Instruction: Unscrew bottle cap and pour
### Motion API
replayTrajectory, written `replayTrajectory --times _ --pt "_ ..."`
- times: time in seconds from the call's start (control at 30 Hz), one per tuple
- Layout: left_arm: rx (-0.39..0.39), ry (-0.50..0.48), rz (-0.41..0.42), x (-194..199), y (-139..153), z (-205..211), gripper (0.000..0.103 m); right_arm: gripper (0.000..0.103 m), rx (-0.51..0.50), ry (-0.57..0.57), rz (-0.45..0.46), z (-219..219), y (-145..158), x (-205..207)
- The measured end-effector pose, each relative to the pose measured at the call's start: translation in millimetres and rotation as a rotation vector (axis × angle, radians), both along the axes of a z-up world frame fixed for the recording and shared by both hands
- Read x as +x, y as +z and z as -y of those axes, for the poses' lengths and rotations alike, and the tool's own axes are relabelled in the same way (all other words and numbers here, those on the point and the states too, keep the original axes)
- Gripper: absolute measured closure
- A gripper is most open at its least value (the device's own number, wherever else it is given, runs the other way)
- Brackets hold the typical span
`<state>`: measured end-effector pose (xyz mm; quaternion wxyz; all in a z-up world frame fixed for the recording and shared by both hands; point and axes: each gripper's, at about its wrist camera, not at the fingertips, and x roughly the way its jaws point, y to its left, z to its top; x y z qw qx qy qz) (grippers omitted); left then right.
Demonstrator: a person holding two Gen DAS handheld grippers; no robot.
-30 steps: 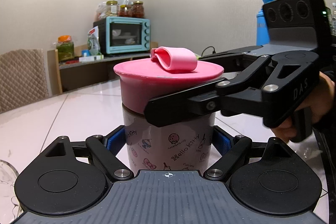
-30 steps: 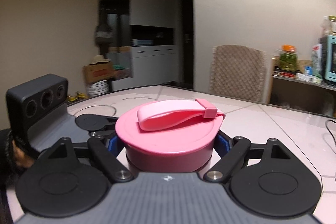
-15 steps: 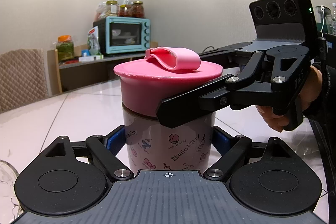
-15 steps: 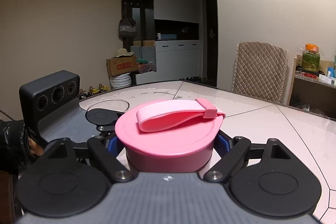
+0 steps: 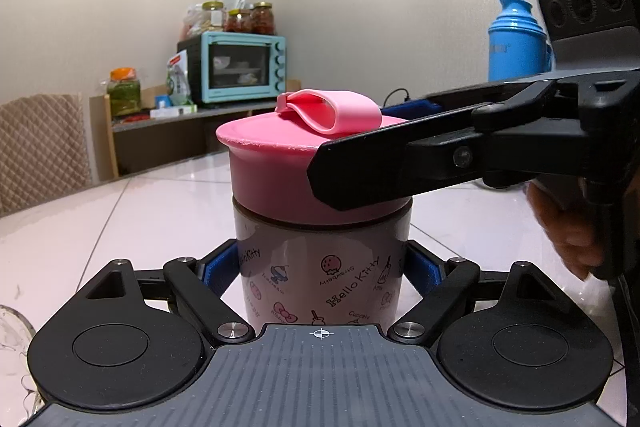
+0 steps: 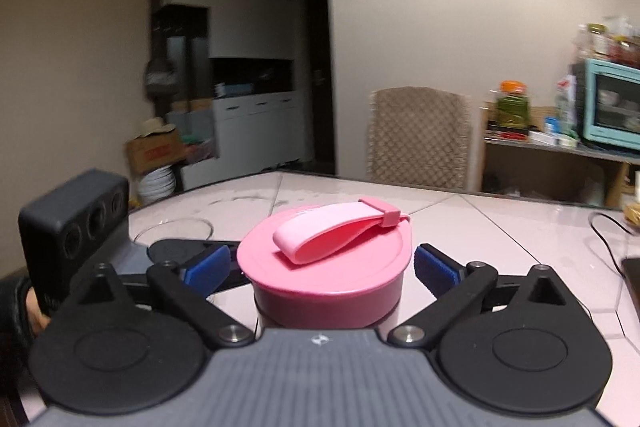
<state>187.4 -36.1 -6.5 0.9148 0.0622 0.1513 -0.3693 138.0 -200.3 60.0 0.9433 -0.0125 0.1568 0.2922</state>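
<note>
From the left wrist view my left gripper [image 5: 322, 269] is clamped on the printed body of the Hello Kitty bottle [image 5: 320, 267], its blue pads [image 5: 218, 267] pressed against both flanks. The bottle stands upright on the white tiled tabletop [image 5: 120, 219], long axis vertical, well in from the far edge where the chair back shows. Its pink screw cap [image 5: 276, 171] sits seated on top, the carry strap [image 5: 332, 109] folded over the lid.

Moving right, my right gripper [image 6: 322, 263] comes in level at cap height. Its jaws have just been opening: in the right wrist view the blue pads [image 6: 208, 263] stand clear of the cap [image 6: 324, 267] on both sides, with the cap between them but not pressed. So the right gripper is released, not holding anything.

What the coming move turns on, as I judge it: the cap lies straight ahead of the right gripper, centred between its fingers, and the twist axis is the bottle's vertical one. I read this as a re-grip between turns, so the right hand has to close again squarely on the cap's side wall while the left keeps the body from spinning. The right is the hand on the cap; the left is nearer the base.

Count: one bottle, one cap, one strap, two grippers. One clear glass rim [image 6: 172, 231] shows on the tabletop beyond the left gripper, likely the pouring target.
</note>
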Motion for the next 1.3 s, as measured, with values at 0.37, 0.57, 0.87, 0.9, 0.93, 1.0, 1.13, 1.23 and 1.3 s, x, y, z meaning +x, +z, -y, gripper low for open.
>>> replayTrajectory --times 0.37,0.57,0.87,0.9,0.93,1.0,1.13,1.23,1.3 --pt "0.002 0.001 0.002 0 0 0 0.013 0.002 -0.029 -0.169 0.031 -28 -13 -1" --pt "0.002 0.000 0.002 -1 0 0 0.013 0.002 -0.025 -0.205 0.030 -34 -15 -1" --pt "0.002 0.000 0.002 -1 1 0 0.013 0.002 -0.023 -0.256 0.024 -38 -19 3" --pt "0.002 0.000 0.002 -1 1 -1 0.013 0.002 -0.025 -0.257 0.025 -39 -19 3" --pt "0.002 0.000 0.001 -1 1 -1 0.013 0.002 -0.027 -0.257 0.023 -40 -19 3" --pt "0.002 0.000 0.001 -1 1 -1 0.013 0.002 -0.030 -0.257 0.023 -41 -19 3" --pt "0.000 0.000 -0.001 0 1 -1 0.013 0.003 -0.022 -0.269 0.021 -42 -18 4" --pt "0.002 0.000 0.001 -1 1 -1 0.013 0.004 -0.024 -0.277 0.018 -43 -18 5" --pt "0.002 0.000 0.001 -1 2 -1 0.013 0.008 -0.026 -0.274 0.011 -42 -18 5"
